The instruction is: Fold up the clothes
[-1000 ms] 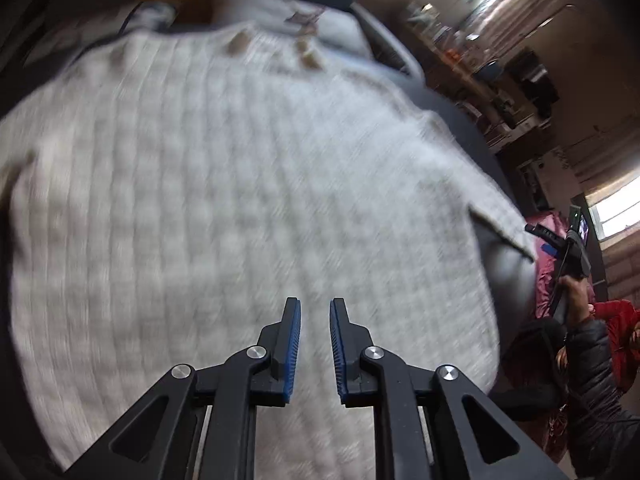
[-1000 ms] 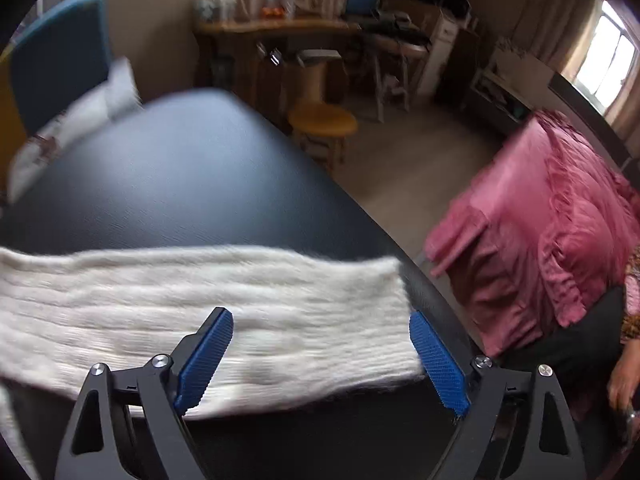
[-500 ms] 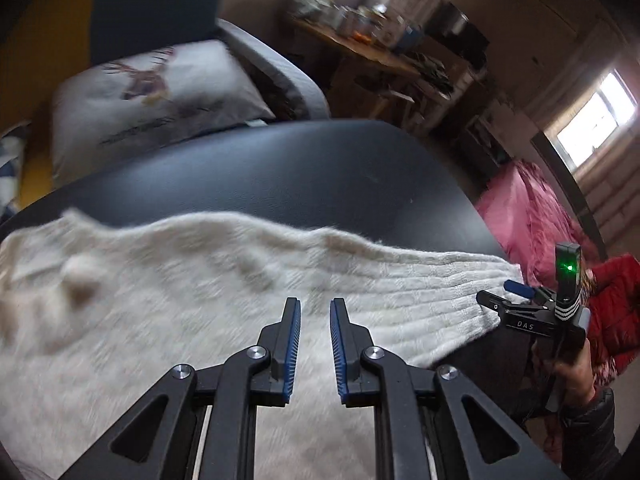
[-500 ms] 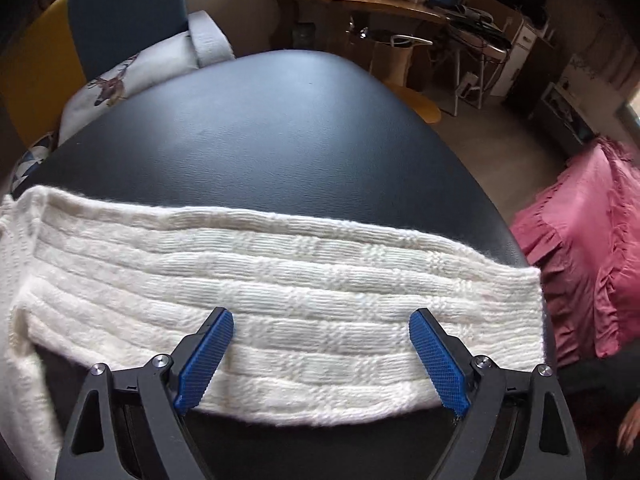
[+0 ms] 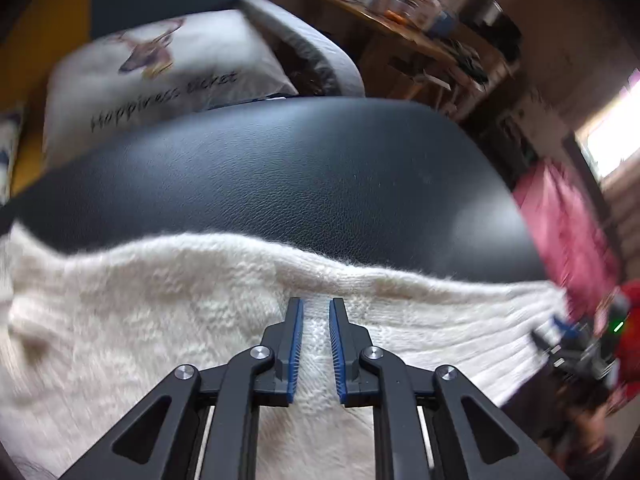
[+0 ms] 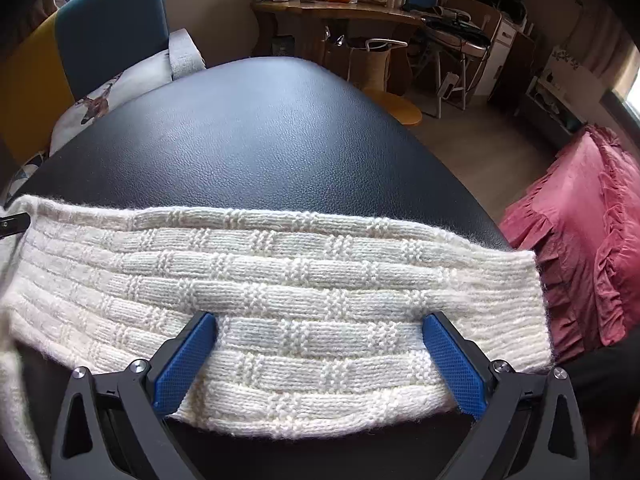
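A cream knit sweater lies on the black leather-like table. My left gripper hangs low over its far edge, fingers drawn close with a strip of knit pinched between the blue pads. In the right wrist view a long folded band of the sweater stretches across the table. My right gripper is wide open above the band's near part, its pads apart, nothing held. The same right gripper shows blurred at the sweater's right end in the left wrist view.
A white deer-print cushion sits on a chair behind the table. A pink ruffled cloth lies off the table's right edge. A wooden desk with jars and a stool stand farther back.
The left gripper has dropped from above the sweater down to its far edge and now pinches knit. The right gripper has moved closer over the band, staying open.
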`<state>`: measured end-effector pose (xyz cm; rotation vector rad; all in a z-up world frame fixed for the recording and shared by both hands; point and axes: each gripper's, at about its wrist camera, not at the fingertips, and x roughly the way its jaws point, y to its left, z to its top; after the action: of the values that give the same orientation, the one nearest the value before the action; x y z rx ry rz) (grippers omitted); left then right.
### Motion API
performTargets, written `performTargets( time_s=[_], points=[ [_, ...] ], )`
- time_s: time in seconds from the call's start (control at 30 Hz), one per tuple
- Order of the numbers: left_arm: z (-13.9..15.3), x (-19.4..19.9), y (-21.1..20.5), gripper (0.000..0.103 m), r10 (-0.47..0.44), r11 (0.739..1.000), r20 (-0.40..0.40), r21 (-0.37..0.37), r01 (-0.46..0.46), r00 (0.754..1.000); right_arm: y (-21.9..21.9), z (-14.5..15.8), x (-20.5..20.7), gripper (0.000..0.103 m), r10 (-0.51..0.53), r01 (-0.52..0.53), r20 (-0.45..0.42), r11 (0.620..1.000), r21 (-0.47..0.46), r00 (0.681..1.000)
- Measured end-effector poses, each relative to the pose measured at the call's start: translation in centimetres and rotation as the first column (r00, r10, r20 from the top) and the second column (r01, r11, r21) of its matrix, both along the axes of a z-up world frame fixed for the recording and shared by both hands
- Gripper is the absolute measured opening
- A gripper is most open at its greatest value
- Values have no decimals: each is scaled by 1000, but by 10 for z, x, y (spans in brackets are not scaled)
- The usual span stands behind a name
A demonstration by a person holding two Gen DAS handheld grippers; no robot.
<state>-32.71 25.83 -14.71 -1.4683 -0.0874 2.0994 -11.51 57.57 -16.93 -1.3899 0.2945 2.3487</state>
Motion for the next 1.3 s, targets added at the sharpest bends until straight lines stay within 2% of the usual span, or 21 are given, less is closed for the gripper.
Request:
performTargets(
  time_s=[0.07, 0.13, 0.23, 0.33, 0.47, 0.53, 0.57, 0.63, 0.7, 0.73, 0.77, 0.8, 0.83, 0.87, 0.9, 0.97, 1.03, 1.07, 1.13, 1.2, 1.3],
  points=[
    [12, 12, -9, 13, 0, 1000, -24, 18, 0, 1000, -5, 8, 10, 103, -1, 1, -20, 1000, -5, 1000],
    [21, 31, -16, 13, -33, 999, -63, 0, 33, 997, -17, 18, 16, 103, 14, -14, -42, 1000, -2, 999],
    [25, 56, -28, 13, -57, 998, -75, -16, 56, 996, -55, 36, 5, 103, 108, -108, -77, 994, 1, 991],
    [25, 80, -34, 13, -86, 996, -56, 12, 86, 995, -104, 43, -24, 103, 232, -235, -95, 972, -24, 968],
    [16, 111, -32, 13, -136, 991, -41, 1, 137, 990, -167, 29, -60, 103, 358, -357, 5, 931, 70, 934],
    [1, 119, -30, 13, -145, 988, -10, -62, 144, 989, -175, 12, -78, 103, 349, -364, 106, 913, 185, 931],
    [-5, 122, -30, 13, -148, 987, -4, -71, 147, 989, -173, 8, -83, 103, 338, -354, 114, 915, 194, 934],
    [-5, 125, -32, 13, -149, 987, -27, -67, 147, 989, -160, 8, -85, 103, 305, -315, 85, 939, 140, 948],
    [-5, 122, -32, 13, -150, 987, -11, -60, 149, 989, -150, 21, -73, 103, 290, -290, 13, 956, 34, 957],
    [-4, 120, -33, 13, -150, 987, -3, -56, 150, 989, -147, 25, -64, 103, 316, -319, -46, 942, -106, 948],
    [-5, 118, -34, 13, -149, 988, 5, -45, 149, 989, -145, 28, -53, 103, 351, -371, -122, 880, -295, 928],
    [-6, 116, -37, 13, -145, 989, 13, -26, 145, 989, -143, 30, -42, 103, 369, -421, -203, 778, -466, 907],
    [-7, 114, -39, 13, -142, 990, 21, -6, 142, 990, -145, 30, -32, 103, 383, -458, -254, 680, -573, 888],
    [-8, 113, -42, 13, -138, 990, 29, 14, 138, 990, -151, 27, -25, 103, 407, -483, -273, 621, -617, 872],
    [-9, 111, -45, 13, -132, 991, 39, 36, 131, 990, -160, 23, -20, 103, 436, -501, -270, 600, -623, 858],
    [-12, 108, -53, 13, -119, 990, 61, 89, 113, 991, -174, 13, -15, 103, 485, -508, -214, 629, -588, 848],
    [-15, 105, -60, 13, -107, 987, 83, 132, 96, 991, -181, 9, -13, 103, 516, -531, -205, 630, -566, 832],
    [-16, 104, -62, 13, -106, 985, 90, 146, 92, 990, -185, 9, -15, 103, 539, -550, -214, 601, -580, 815],
    [-19, 103, -66, 12, -112, 982, 98, 164, 95, 989, -196, 8, -23, 103, 588, -582, -238, 511, -632, 773],
    [-21, 102, -68, 11, -114, 980, 104, 177, 95, 988, -208, 7, -33, 103, 641, -609, -236, 456, -649, 731],
    [-24, 102, -70, 9, -116, 977, 111, 193, 93, 987, -215, 8, -42, 103, 600, -616, -332, 358, -702, 728]
  ],
)
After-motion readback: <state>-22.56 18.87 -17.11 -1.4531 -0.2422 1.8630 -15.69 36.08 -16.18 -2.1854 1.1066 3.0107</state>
